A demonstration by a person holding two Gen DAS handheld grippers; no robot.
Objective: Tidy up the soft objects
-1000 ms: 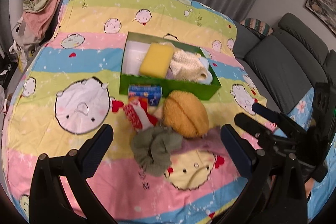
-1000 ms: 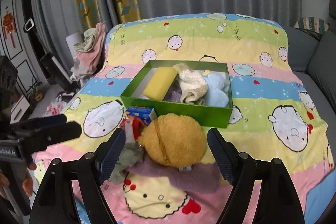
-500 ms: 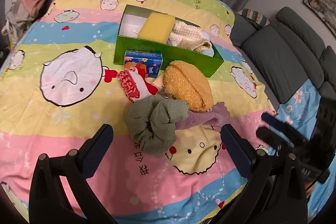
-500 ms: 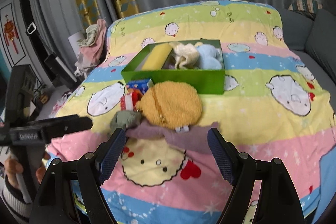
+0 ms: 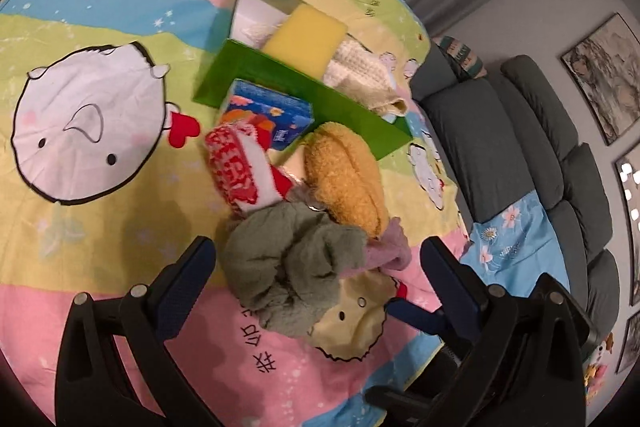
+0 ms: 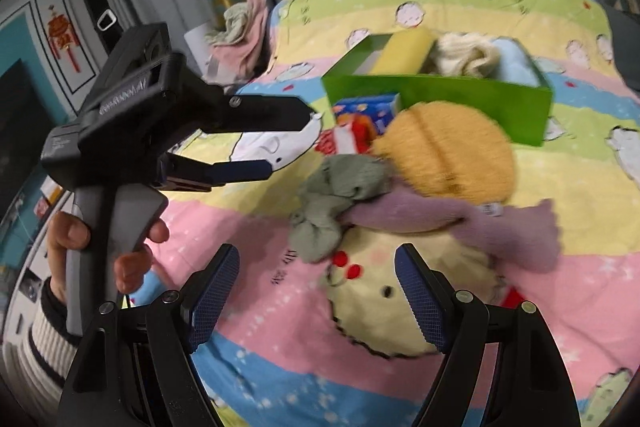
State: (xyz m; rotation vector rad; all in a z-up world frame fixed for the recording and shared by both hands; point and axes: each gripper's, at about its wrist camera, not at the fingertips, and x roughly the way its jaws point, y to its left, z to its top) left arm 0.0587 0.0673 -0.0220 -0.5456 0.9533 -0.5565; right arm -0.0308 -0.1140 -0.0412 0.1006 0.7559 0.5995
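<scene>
Right now the green cloth (image 5: pixel 296 267) lies crumpled on the striped blanket (image 5: pixel 100 219), at the near end of a small heap: a purple cloth (image 6: pixel 440 219) runs under it towards my right, the orange plush (image 5: pixel 344 179) sits just behind, and a red-and-white knit (image 5: pixel 236 167) touches its far left side. My left gripper (image 5: pixel 318 267) is the nearer one; its jaws stand wide apart with nothing pressed between them, and the green cloth sits straight ahead, bunched roughly round with no clear long axis. My right gripper (image 6: pixel 316 291) is also spread wide and empty, with the green cloth ahead and slightly left of centre. Beyond the heap stands the green box (image 5: pixel 280 75), already holding a yellow sponge (image 5: pixel 306 39) and a cream knit (image 5: pixel 360 75). A blue packet (image 5: pixel 268 111) leans against its front wall; its printing is too small to read. Characters printed on the blanket near my left jaws I cannot make out either.
</scene>
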